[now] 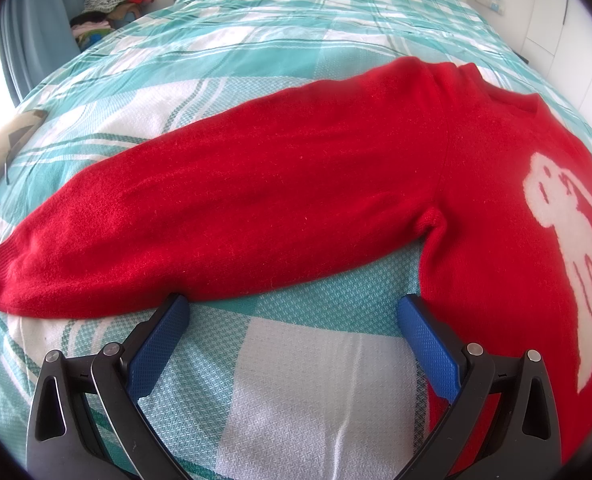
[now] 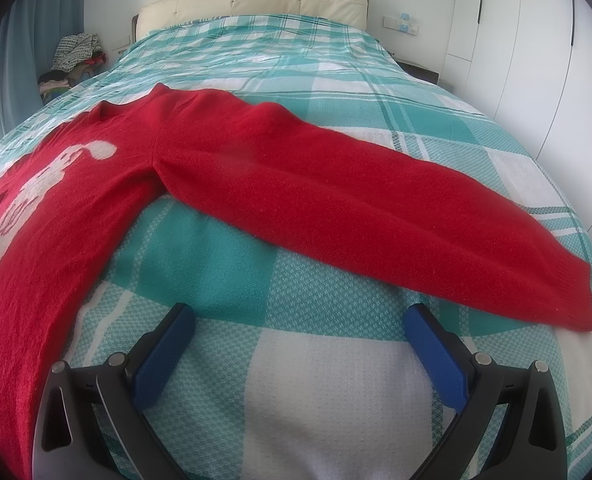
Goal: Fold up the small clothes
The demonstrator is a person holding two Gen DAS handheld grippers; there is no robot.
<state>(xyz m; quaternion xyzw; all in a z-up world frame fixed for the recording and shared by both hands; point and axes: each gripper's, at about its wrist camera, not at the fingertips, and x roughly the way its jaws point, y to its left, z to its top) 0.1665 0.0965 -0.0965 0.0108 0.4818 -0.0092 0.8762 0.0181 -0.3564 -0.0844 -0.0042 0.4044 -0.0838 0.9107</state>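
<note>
So there's a red sweater (image 1: 336,184) lying flat and face up on a bed with a teal and white checked bedspread (image 1: 296,380), both sleeves spread out to the sides. It has a white dog design (image 1: 564,240) on the chest, at the right edge of the left wrist view.

The left gripper (image 1: 293,312) is spread wide with nothing in it, low in the frame. One blue fingertip sits right at the lower edge of the sleeve (image 1: 175,220), the other at the sweater's side seam.

The right gripper (image 2: 300,320) is also spread wide and empty, over bare bedspread just short of the other sleeve (image 2: 376,200).

A pile of clothes (image 2: 75,60) sits in the upper left, beside the cream headboard (image 2: 255,0).
</note>
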